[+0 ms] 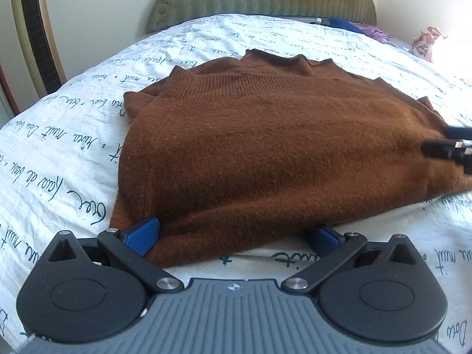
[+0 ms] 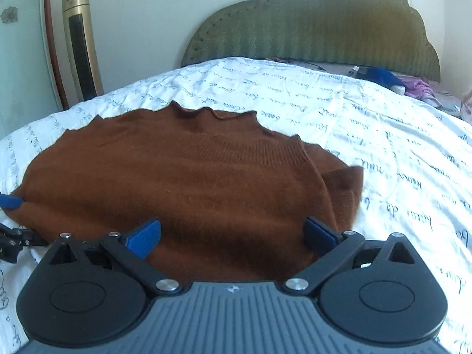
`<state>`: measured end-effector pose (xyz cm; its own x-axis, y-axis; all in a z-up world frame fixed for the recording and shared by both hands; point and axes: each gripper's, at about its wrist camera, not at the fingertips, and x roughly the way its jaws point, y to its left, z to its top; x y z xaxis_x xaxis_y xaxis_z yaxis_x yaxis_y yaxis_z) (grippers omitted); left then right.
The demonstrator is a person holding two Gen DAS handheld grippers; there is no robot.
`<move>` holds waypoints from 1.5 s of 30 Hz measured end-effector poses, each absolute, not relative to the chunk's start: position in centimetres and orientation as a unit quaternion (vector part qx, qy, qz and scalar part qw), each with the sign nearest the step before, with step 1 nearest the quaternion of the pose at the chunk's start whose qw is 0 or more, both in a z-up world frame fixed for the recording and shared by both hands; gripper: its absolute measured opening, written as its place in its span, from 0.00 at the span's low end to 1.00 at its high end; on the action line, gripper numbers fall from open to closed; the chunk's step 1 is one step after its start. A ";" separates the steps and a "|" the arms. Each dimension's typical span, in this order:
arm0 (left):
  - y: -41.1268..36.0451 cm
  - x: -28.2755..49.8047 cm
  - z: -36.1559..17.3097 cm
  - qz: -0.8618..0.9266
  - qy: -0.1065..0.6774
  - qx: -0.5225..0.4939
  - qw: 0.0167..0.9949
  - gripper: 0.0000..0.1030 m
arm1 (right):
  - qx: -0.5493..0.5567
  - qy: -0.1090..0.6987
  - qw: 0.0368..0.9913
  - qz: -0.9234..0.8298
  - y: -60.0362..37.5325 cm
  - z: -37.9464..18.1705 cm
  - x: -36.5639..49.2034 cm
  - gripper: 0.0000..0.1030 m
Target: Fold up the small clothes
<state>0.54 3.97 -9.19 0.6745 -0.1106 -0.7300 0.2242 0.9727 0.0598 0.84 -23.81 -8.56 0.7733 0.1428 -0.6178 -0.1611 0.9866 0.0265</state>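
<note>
Sweater: a rust-brown knit sweater (image 1: pixel 265 147), soft and fuzzy, lies folded into a broad, roughly rectangular pad on the bed; a ribbed band runs across its far part and the far edge is wavy and scalloped.
Cuff: in the right wrist view a ribbed sleeve end (image 2: pixel 345 185) sticks out at the sweater's right side.
Bed: white crinkled sheet (image 1: pixel 59 153) printed with dark cursive writing; the sweater rests near its middle.
Left hand-held gripper: the left hand-held gripper (image 1: pixel 233 236) has its blue ridged pads spread wide at the sweater's near edge; the left pad touches the knit, the right pad lies just beside the hem on the sheet, pinching nothing.
Right hand-held gripper: the right hand-held gripper (image 2: pixel 233 233) is likewise spread wide, its pads over the sweater's near right part, with no fabric pinched between them.
Headboard: padded olive headboard (image 2: pixel 312 29), quilted in wavy lines with a lobed outline.
Heater: tall gold tower unit (image 2: pixel 81 41) with a dark grille, beside the bed.
Clothes: blue and purple clothes (image 2: pixel 395 81) heaped near the headboard.
</note>
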 end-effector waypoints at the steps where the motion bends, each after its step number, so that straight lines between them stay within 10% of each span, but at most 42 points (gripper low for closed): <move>1: 4.0 0.4 -9.3 -0.094 0.388 0.073 0.914 1.00 | -0.034 0.354 0.931 0.078 -23.8 -9.7 1.2 1.00; 20: 9.3 -0.5 -4.0 -0.095 0.353 0.012 0.931 1.00 | -0.029 0.308 0.949 0.064 -14.8 -5.0 -8.5 1.00; 45: 17.1 23.5 -7.0 -0.242 0.545 -0.207 0.775 1.00 | -0.201 0.243 0.936 0.156 3.7 -7.3 -4.6 1.00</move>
